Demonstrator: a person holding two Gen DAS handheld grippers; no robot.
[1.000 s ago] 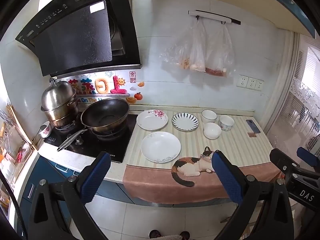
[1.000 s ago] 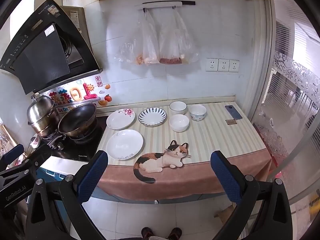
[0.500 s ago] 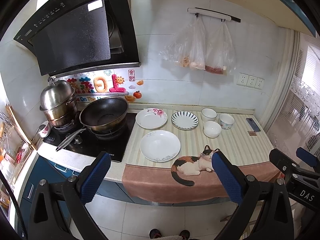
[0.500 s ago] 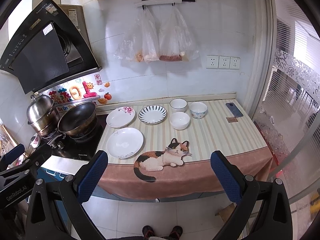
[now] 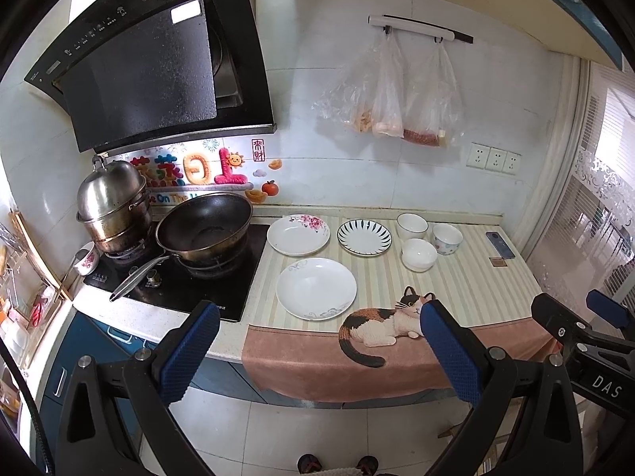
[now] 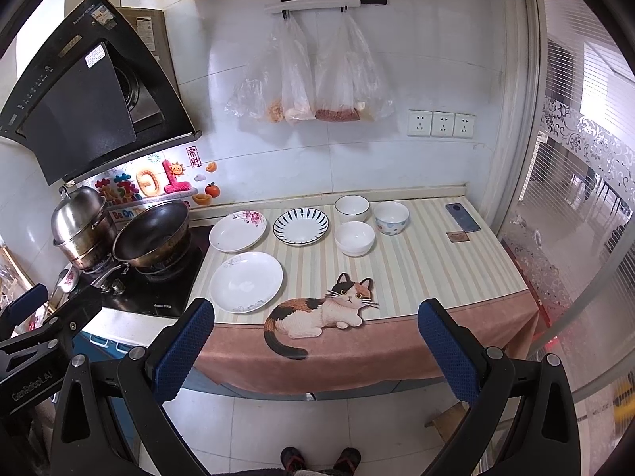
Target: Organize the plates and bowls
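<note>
At the frame's foot, shoes (image 6: 319,459) are cropped; both claws (image 5: 317,351) (image 6: 315,351) gape empty.

plates (image 6: 246,281): glossy glazed ceramic | pot (image 5: 113,206): shiny metal | wok (image 5: 204,227): dull dark metal | mat (image 6: 416,261): soft matt cloth | bags (image 6: 313,79): clear plastic

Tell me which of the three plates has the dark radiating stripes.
The striped plate, back row next to the bowls. The floral plate has pink flowers; the front plate is mostly plain white.
</note>
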